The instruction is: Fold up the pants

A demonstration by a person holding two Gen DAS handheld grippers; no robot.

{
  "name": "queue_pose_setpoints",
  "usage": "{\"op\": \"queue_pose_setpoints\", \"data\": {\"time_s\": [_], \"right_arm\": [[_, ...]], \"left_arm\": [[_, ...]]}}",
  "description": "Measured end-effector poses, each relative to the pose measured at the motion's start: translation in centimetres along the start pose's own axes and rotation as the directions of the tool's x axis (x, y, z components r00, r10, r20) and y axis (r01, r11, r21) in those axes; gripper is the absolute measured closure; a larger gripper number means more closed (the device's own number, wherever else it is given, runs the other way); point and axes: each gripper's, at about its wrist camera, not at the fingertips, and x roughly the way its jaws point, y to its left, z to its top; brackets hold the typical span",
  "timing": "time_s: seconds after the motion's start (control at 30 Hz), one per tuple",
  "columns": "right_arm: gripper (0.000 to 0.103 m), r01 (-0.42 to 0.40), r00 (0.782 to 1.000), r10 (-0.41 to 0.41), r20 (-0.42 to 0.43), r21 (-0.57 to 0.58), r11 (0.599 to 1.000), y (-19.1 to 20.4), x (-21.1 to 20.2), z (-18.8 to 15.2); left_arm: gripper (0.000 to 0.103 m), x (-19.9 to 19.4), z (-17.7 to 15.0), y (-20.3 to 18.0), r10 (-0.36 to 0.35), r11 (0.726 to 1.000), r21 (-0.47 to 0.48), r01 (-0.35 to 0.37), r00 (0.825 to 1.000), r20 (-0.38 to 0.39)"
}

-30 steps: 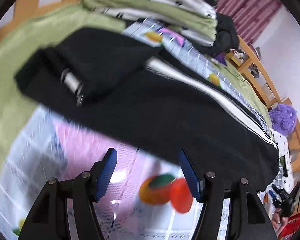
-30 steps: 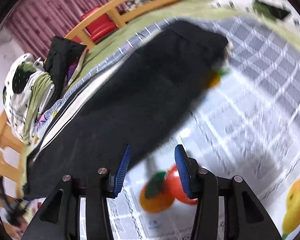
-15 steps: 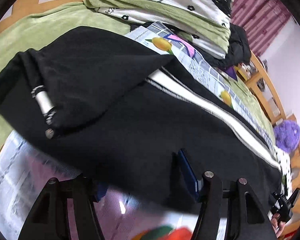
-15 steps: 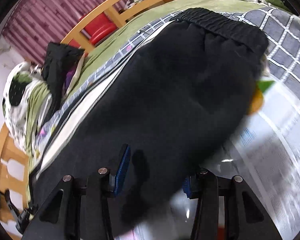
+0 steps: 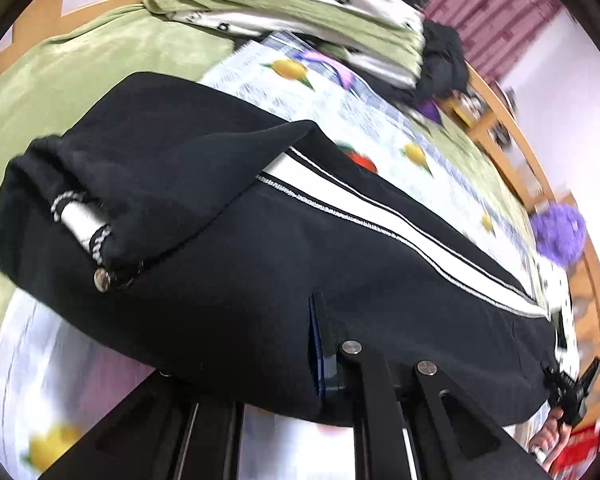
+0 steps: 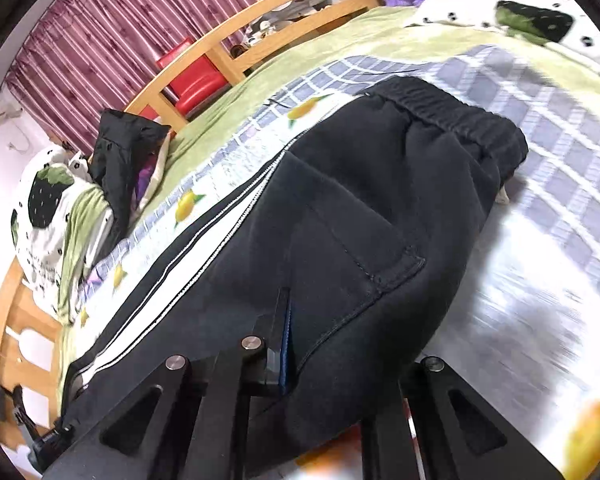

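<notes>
From my left tool's view the pants [image 5: 300, 248] stretch from the left of the frame to the lower right, lying on the sheet [image 5: 364, 128] spread over the bed [image 5: 80, 64]. Folded bedding [image 5: 300, 4] sits at the upper centre, behind them. From my right tool's view the waistband [image 6: 460, 116] lies at upper right, a pillow [image 6: 500, 8] beyond it.

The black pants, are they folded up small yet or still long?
Still long. The black pants stretch along the bed from waistband to cuffs, folded only lengthwise, legs stacked.
</notes>
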Motion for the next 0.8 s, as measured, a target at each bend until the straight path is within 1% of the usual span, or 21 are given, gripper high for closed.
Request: {"op": "queue_pose_setpoints", "data": {"time_s": [0.13,0.17,0.23,0.3,0.37,0.43,0.47,0.5,0.57,0.63,0.7,0.8], "right_arm": [[0.092,0.036,0.999,-0.036,-0.021,-0.011,0.999,-4.2,-5.3,-2.3],[0.092,0.041,0.999,-0.041,-0.024,-0.006,0.999,-5.2,-6.6,-2.9],[0.092,0.055,0.998,-0.054,-0.029,0.012,0.998,-7.2,-9.1,-4.1],[0.09,0.087,0.995,-0.086,-0.047,0.007,0.996,-8.5,-10.5,-5.4],[0.083,0.151,0.985,-0.152,-0.086,-0.025,0.988,-9.2,-10.7,-6.6],[0.081,0.221,0.966,-0.23,-0.116,-0.085,0.972,-9.1,-11.0,-7.8],[0.079,0.238,0.962,-0.249,-0.11,-0.105,0.966,-9.0,-11.7,-8.4],[0.075,0.254,0.961,-0.265,-0.082,-0.127,0.959,-8.7,-13.0,-9.0],[0.075,0.284,0.955,-0.294,-0.044,-0.157,0.946,-7.8,-14.6,-9.6],[0.075,0.311,0.948,-0.318,-0.009,-0.186,0.932,-6.8,-16.4,-10.2],[0.075,0.324,0.945,-0.326,0.026,-0.207,0.923,-5.5,-17.8,-10.3],[0.074,0.288,0.958,-0.281,0.064,-0.215,0.933,-2.8,-19.2,-9.8]], "left_arm": [[0.092,-2.9,-5.3,-0.8,-0.04,0.997,0.063,0.045,0.996,-0.076],[0.091,-3.3,-6.2,-1.0,-0.044,0.995,0.084,0.052,0.995,-0.095],[0.091,-4.0,-8.4,-1.4,-0.038,0.99,0.13,0.054,0.991,-0.125],[0.089,-4.5,-9.8,-1.5,-0.026,0.987,0.152,0.047,0.991,-0.135],[0.081,-5.2,-10.7,-1.2,0.001,0.986,0.163,0.024,0.989,-0.147],[0.073,-6.5,-11.1,-0.6,0.028,0.986,0.169,-0.004,0.99,-0.139],[0.07,-7.3,-11.3,-0.3,0.03,0.984,0.177,-0.007,0.991,-0.13],[0.068,-8.0,-11.2,0.0,0.031,0.982,0.187,-0.008,0.992,-0.122],[0.058,-9.8,-11.5,0.8,0.036,0.979,0.205,-0.014,0.994,-0.103],[0.057,-11.4,-11.4,2.0,0.049,0.979,0.2,-0.035,0.996,-0.068],[0.057,-12.5,-11.1,2.7,0.048,0.981,0.187,-0.041,0.998,-0.032],[0.056,-13.1,-9.9,3.9,0.045,0.986,0.161,-0.046,0.999,0.011]]}}
